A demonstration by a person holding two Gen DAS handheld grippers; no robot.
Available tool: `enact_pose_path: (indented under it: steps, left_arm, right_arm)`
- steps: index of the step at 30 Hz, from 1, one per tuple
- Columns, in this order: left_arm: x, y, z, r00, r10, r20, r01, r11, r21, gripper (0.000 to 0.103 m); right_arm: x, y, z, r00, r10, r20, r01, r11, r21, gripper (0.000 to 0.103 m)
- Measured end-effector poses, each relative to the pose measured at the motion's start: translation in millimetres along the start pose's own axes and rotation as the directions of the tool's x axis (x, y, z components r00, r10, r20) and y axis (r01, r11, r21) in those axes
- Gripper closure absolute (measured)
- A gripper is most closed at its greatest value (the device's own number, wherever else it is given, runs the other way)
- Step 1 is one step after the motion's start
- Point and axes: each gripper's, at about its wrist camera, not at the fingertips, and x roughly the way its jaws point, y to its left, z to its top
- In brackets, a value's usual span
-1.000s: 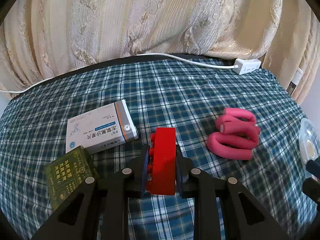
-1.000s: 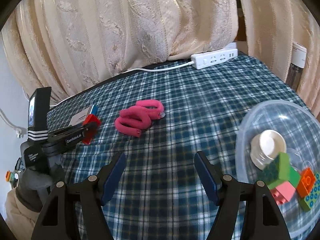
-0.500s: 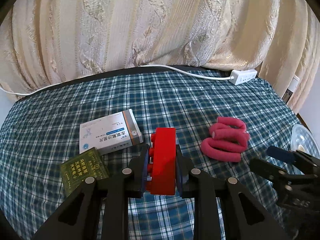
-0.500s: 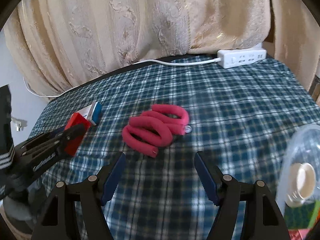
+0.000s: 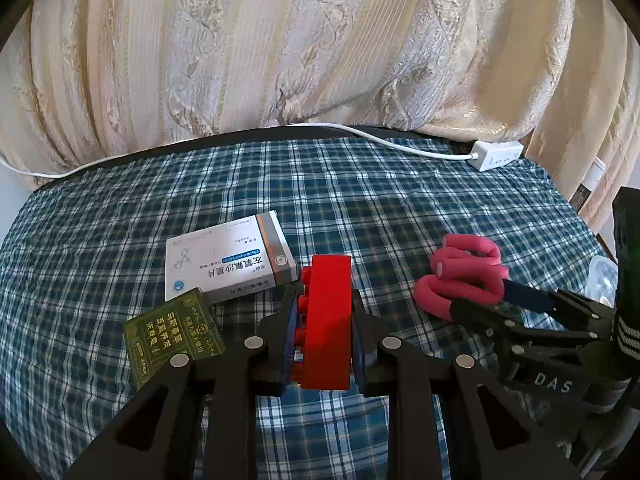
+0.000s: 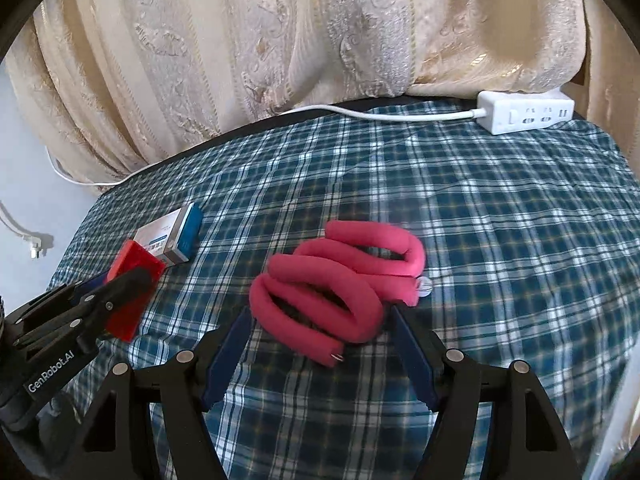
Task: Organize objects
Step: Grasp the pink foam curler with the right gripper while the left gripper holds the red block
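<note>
Coiled pink foam roller (image 6: 340,280), plaid cloth (image 6: 500,240)

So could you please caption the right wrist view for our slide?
Open right gripper straddling pink foam curlers on plaid tablecloth.

One red block (image 5: 326,320), two boxes (image 5: 228,262), one pink foam coil (image 6: 340,280), one power strip (image 6: 528,112).

Right tongs (image 5: 480,300), body, white lettering: "DAS". Left tongs (image 6: 132,280), arm, white lettering: "GenRobot.AI". White medicine box (image 5: 228,260): blue Chinese print, upside down, not legible. Green box (image 5: 176,332): gold Chinese characters, not legible.
</note>
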Motion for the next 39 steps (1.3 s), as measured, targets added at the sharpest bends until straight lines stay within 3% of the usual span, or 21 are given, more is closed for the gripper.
enact_pose_path:
  steps: [7, 24, 28, 32, 39]
  left_arm:
    - [2, 3, 0, 1.000, -0.001, -0.009, 0.001, 1.000, -0.010, 0.079]
    - [-1, 6, 2, 1.000, 0.005, -0.007, -0.005, 1.000, -0.031, 0.079]
    - [-1, 6, 1, 1.000, 0.005, -0.008, -0.005, 1.000, -0.030, 0.079]
    - [0, 6, 1, 1.000, 0.006, -0.013, -0.006, 1.000, -0.028, 0.079]
    - [1, 4, 0, 1.000, 0.003, -0.015, -0.003, 1.000, -0.022, 0.079]
  right_arm:
    - [0, 18, -13, 0.989, 0.138, -0.055, -0.141, 0.988, -0.055, 0.029]
    - [17, 40, 0, 0.998, -0.055, -0.004, 0.053, 0.979, -0.199, 0.028]
    - [25, 40, 2, 0.998, -0.067, -0.016, 0.062, 0.977, -0.203, 0.029]
    - [26, 41, 2, 0.997, -0.079, -0.012, 0.075, 0.974, -0.213, 0.039]
    - [23, 41, 1, 0.997, -0.078, -0.010, 0.074, 0.977, -0.199, 0.042]
